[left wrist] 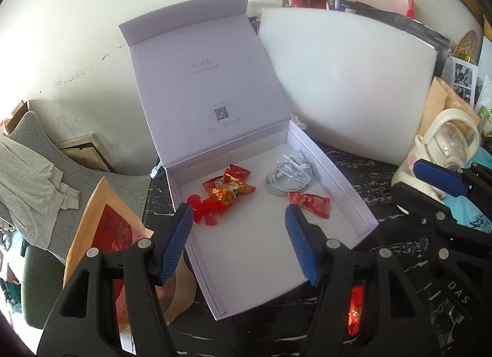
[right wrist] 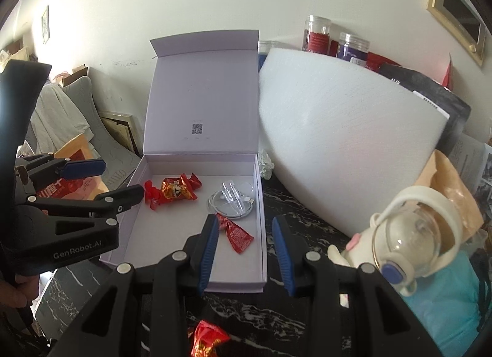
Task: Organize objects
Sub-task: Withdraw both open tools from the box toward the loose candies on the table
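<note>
A white box [left wrist: 252, 252] [right wrist: 160, 234] stands open on the black marble table, its lid upright. Inside lie orange-red candy wrappers [left wrist: 229, 186] [right wrist: 176, 189], red plastic pieces [left wrist: 206, 208] [right wrist: 152, 194], a coiled white cable [left wrist: 286, 177] [right wrist: 233, 200] and a red packet [left wrist: 312, 201] [right wrist: 238, 235]. My left gripper [left wrist: 238, 215] [right wrist: 123, 180] hangs open over the box's near-left part, holding nothing. Open and holding nothing, my right gripper [right wrist: 245, 223] [left wrist: 406, 178] sits at the box's near-right corner, astride its right wall. Another red packet [right wrist: 206, 338] [left wrist: 355, 311] lies on the table in front of the box.
A large white foam sheet [left wrist: 338, 80] [right wrist: 338, 141] leans behind and right of the box. A white kettle [left wrist: 442, 141] [right wrist: 415, 234] on blue cloth stands at the right. An orange bag [left wrist: 104, 228] sits left of the box. Jars [right wrist: 318, 34] line the wall.
</note>
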Demonstrator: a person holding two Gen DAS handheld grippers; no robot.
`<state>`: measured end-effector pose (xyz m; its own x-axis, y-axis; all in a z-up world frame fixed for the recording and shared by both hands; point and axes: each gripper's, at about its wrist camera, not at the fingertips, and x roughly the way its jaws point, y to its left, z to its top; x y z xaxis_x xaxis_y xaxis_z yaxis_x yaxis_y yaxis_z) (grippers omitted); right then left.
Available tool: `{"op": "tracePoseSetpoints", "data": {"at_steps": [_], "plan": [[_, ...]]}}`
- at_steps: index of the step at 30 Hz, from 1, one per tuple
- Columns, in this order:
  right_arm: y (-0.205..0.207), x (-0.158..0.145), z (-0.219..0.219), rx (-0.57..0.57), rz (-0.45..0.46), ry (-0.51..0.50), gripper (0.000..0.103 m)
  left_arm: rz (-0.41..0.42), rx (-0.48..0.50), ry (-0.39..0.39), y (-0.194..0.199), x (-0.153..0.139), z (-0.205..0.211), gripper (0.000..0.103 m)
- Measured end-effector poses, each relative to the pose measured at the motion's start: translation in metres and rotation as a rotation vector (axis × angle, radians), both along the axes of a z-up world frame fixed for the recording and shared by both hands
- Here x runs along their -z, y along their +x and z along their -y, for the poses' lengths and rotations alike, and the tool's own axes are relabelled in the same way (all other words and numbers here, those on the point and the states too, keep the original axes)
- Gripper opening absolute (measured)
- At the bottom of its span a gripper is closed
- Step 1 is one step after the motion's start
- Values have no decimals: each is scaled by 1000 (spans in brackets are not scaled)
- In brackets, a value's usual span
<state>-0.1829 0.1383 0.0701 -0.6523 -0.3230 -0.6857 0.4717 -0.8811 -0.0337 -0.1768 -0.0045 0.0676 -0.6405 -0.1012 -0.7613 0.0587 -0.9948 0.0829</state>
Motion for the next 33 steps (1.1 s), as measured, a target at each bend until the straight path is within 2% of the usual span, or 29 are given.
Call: {"op": "tracePoseSetpoints", "data": {"at_steps": [14, 33], "plan": [[56, -21, -19, 15, -55, -10, 36, -56, 28, 4, 47, -22, -14, 67], [116, -9, -39, 64, -54, -11, 36, -54, 91, -18, 102, -11, -37, 69]]}}
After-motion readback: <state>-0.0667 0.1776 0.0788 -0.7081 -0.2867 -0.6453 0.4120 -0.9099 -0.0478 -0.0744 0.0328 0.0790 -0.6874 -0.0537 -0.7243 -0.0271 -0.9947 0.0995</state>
